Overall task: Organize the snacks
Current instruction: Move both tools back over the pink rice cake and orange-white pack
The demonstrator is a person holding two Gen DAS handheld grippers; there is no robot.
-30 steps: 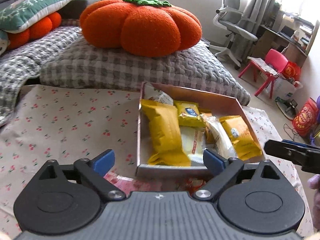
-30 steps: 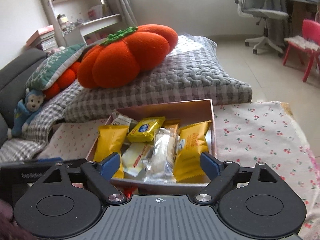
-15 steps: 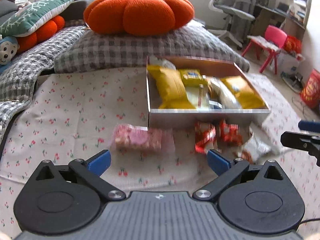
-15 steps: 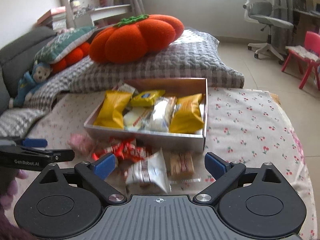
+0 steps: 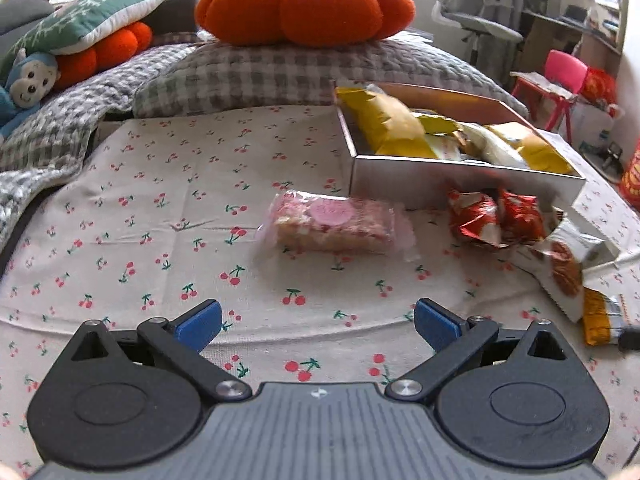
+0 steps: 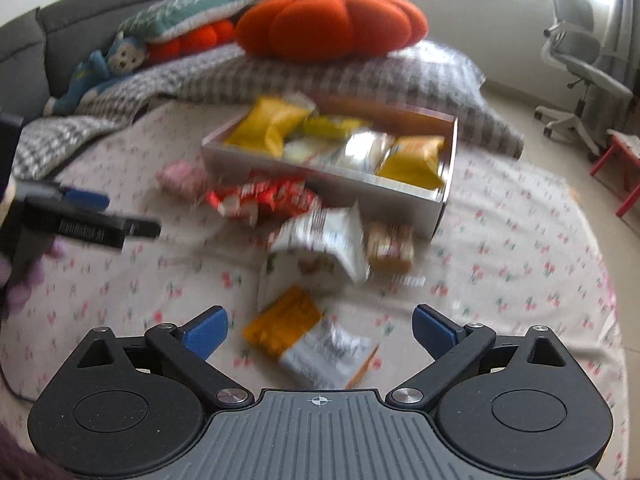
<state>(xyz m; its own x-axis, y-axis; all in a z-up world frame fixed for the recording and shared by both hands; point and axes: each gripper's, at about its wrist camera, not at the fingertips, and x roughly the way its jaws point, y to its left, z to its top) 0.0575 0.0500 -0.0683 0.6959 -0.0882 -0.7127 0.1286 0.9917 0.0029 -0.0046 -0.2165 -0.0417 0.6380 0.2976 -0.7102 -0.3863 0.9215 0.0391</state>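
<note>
A shallow silver box (image 5: 460, 178) holds several yellow and white snack packets on the cherry-print cloth (image 5: 160, 220). In front of it lie a pink snack bar (image 5: 334, 222), red packets (image 5: 496, 218), a white packet (image 5: 564, 264) and an orange packet (image 5: 598, 316). My left gripper (image 5: 316, 316) is open, low over bare cloth just short of the pink bar. My right gripper (image 6: 320, 326) is opening its jaws wide just above an orange-and-white packet (image 6: 288, 320), not touching it. Beyond it lie the white packet (image 6: 324, 240), a brown snack (image 6: 390, 246) and the box (image 6: 320, 176).
An orange pumpkin cushion (image 5: 304, 4) sits on a checked grey blanket (image 5: 260, 76) behind the box. A blue plush monkey (image 5: 24, 84) lies at far left. An office chair (image 6: 580, 72) and a red stool (image 5: 560, 76) stand on the floor to the right.
Both grippers drew back from the box and sank toward the cloth. The loose snacks in front of the box came into view. Both pairs of jaws spread a little wider.
</note>
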